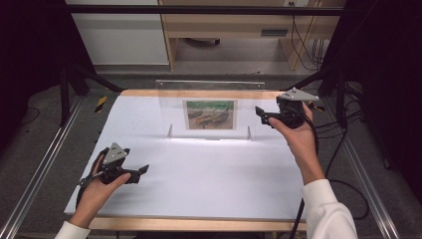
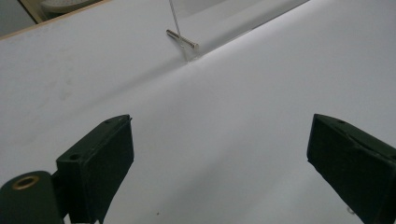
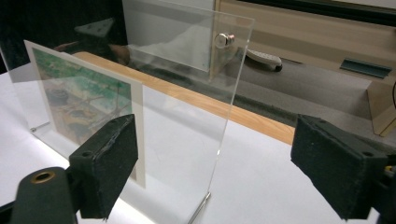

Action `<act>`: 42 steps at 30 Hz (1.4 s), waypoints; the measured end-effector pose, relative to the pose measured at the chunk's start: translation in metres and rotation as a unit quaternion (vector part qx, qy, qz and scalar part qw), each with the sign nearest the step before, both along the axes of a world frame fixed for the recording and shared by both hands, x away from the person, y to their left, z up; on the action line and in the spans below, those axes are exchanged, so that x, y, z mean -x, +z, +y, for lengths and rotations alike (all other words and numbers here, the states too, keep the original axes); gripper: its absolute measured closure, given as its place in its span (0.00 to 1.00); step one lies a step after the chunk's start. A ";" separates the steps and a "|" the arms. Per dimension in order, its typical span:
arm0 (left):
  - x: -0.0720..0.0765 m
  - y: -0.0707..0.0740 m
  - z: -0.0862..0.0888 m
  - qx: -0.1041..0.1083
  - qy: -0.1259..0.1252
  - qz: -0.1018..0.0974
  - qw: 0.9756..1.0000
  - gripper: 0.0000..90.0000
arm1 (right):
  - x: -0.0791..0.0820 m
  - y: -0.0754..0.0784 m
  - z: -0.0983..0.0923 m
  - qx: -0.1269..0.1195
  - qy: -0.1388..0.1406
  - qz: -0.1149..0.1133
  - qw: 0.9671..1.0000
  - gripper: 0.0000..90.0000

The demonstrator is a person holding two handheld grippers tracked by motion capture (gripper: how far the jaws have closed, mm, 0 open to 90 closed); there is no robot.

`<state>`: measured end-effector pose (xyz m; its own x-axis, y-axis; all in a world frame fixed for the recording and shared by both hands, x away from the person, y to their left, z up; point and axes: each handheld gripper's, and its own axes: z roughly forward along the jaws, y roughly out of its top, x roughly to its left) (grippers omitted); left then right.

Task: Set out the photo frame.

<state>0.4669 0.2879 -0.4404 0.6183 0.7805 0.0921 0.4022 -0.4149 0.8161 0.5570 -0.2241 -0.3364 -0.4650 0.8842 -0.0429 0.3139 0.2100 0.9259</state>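
- At right of the high view, your right gripper [image 1: 260, 115] sits just beside the acrylic photo frame [image 1: 209, 107], jaws wide, nothing between.
- Lower left, your left gripper [image 1: 144, 170] hovers over the white table [image 1: 199, 169], jaws wide, empty.

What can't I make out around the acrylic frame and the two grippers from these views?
- Acrylic frame, right gripper view: left and bottom cut off by the picture's edges.
- Picture, high view: too small for detail.
- Left gripper, high view: jaw gap hidden behind its body and the hand.
- Frame's foot pin, left gripper view: pane above cut off.
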 end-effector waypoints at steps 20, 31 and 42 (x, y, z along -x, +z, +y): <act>0.003 -0.002 -0.003 -0.007 0.012 -0.002 1.000 0.04 | 0.058 -0.021 -0.016 0.013 -0.003 0.021 1.000 0.08; 0.004 -0.004 -0.002 -0.011 0.013 0.000 1.000 0.04 | 0.079 -0.039 -0.027 0.002 -0.011 0.029 1.000 0.07; 0.005 -0.005 -0.002 -0.015 0.010 -0.001 1.000 0.04 | 0.093 -0.056 -0.027 0.023 -0.009 0.048 0.999 0.07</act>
<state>0.4622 0.2860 -0.4451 0.6017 0.7901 0.1175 0.4095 -0.4314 0.8039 0.4643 -0.2508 -0.3929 -0.4528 0.8907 -0.0395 0.4047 0.2448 0.8811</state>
